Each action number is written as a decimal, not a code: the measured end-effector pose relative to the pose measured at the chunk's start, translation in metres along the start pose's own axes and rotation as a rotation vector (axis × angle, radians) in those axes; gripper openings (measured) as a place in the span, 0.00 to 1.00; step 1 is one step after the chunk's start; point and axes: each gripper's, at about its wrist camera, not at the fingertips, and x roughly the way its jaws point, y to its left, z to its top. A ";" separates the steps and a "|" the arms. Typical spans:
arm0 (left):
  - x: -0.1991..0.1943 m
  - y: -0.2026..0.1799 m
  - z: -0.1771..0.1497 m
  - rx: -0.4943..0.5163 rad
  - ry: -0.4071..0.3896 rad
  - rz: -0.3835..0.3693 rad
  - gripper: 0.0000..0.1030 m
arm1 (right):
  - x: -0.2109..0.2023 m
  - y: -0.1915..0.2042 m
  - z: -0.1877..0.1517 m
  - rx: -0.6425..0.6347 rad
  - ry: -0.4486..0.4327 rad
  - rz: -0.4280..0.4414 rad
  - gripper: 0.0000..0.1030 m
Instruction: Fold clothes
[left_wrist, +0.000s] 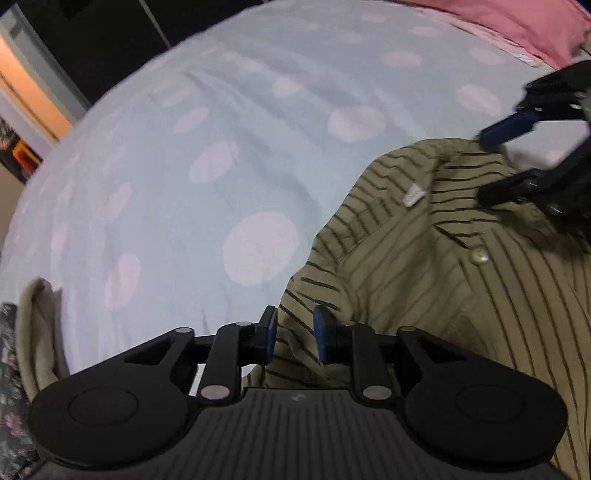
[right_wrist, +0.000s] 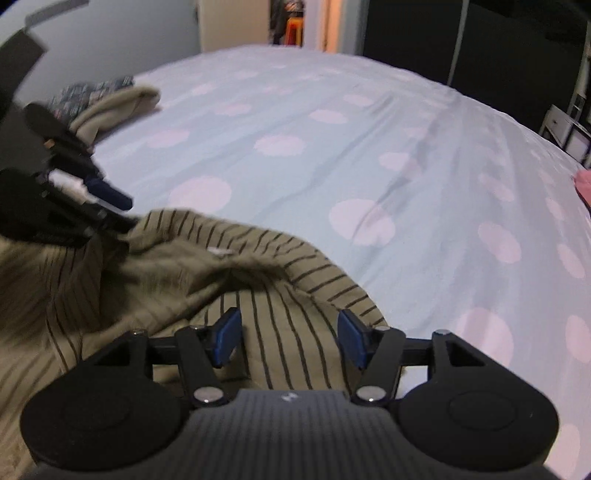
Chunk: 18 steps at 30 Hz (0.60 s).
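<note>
An olive-tan striped button shirt (left_wrist: 461, 280) lies rumpled on the bed, collar and white label toward the bed's middle; it also shows in the right wrist view (right_wrist: 155, 280). My left gripper (left_wrist: 294, 334) sits at the shirt's edge with its jaws a small gap apart and cloth between the blue pads. My right gripper (right_wrist: 290, 338) is open over a striped fold, pads apart, cloth between them. The right gripper shows in the left wrist view (left_wrist: 496, 166) at the collar. The left gripper shows in the right wrist view (right_wrist: 118, 208).
The bed sheet (left_wrist: 221, 147) is light blue with pink dots. A beige garment (right_wrist: 122, 103) and a dark floral one (right_wrist: 88, 90) lie at the bed's far corner. A pink pillow (left_wrist: 517, 22) lies at the head. Dark wardrobes and a doorway stand beyond.
</note>
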 end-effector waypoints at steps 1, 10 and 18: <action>-0.001 -0.004 -0.002 0.023 -0.009 0.018 0.40 | 0.000 0.000 -0.002 0.005 -0.007 0.004 0.59; 0.014 -0.020 0.000 0.042 0.052 0.085 0.47 | -0.001 -0.008 -0.015 0.054 -0.022 0.036 0.59; -0.014 -0.030 -0.008 0.055 -0.040 0.225 0.47 | -0.003 -0.018 -0.023 0.125 -0.031 0.042 0.60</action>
